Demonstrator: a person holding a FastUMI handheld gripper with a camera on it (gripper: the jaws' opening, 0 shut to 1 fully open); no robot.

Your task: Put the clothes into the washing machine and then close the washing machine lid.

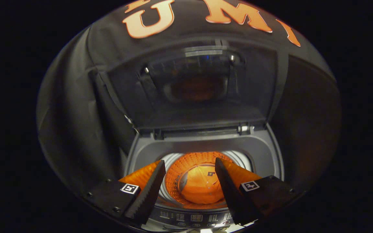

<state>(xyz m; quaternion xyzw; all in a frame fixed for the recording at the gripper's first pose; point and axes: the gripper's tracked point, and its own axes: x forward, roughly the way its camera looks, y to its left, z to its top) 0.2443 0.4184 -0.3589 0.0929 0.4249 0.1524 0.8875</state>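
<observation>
gripper view: black cloth booth wall [70,106] is hanging behind and around a top-loading washing machine [141,152]. the machine's grey top frame is ringing a round opening, and its lid [199,84] is standing raised at the back, hinged along the rear edge, with a tinted window panel that is reflecting a dim orange glow. two hinge fittings are showing at the lid's base.

inside the opening the perforated drum [176,176] is catching orange light. an orange garment [201,187] is lying bunched at the bottom of the drum, a small dark mark showing on its upper part. it is sitting below and between the two fingers, apart from both; nothing is pressing on it.

the gripper [189,163] is hovering above the opening, pointing down into the drum. its fingers [149,191] are standing wide apart with nothing between them, toothed inner faces turned toward each other. each finger mount is carrying a small square black-and-white marker tag [129,188].

the control panel [196,218] with rows of buttons and a small display is running along the machine's near edge, just under the finger bases; the markings are too small to tell.
</observation>
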